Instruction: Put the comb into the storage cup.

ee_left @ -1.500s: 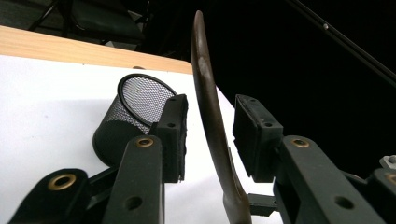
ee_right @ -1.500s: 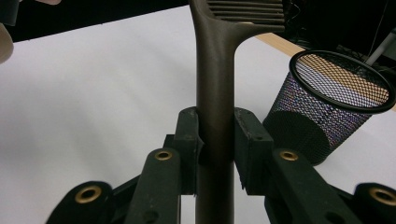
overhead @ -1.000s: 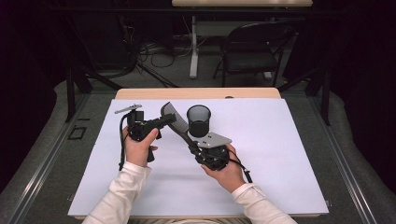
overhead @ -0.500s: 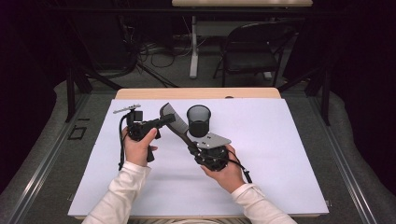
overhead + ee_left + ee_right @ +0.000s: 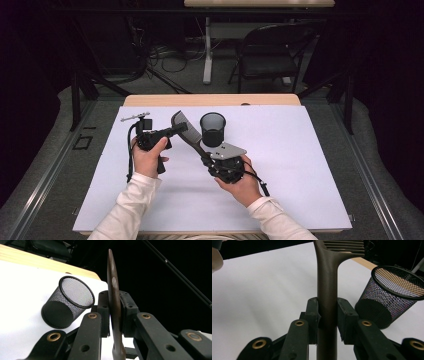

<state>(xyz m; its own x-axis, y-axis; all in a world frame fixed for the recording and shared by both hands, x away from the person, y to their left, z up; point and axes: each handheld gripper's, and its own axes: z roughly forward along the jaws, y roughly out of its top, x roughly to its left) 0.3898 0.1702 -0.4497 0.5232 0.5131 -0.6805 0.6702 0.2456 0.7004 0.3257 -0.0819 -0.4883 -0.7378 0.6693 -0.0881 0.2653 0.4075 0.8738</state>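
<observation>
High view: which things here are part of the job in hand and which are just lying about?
In use:
- dark brown plastic comb
- black wire-mesh cup
- left gripper, right gripper, both clamped on the comb

Lying about:
- black folding chair
- floor cables

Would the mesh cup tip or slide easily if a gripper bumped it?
Probably. The mesh cup looks like thin open wire, so likely light, and it stands empty. Its base looks narrower than its rim, so a knock high up might tip it and let it roll.

The left gripper (image 5: 114,312) has just been closing its two black jaws, which now clamp the thin edge of a dark brown plastic comb (image 5: 113,290) standing upright between them. A black wire-mesh cylindrical cup (image 5: 67,305) stands nearby on the white table sheet (image 5: 22,290).
</observation>
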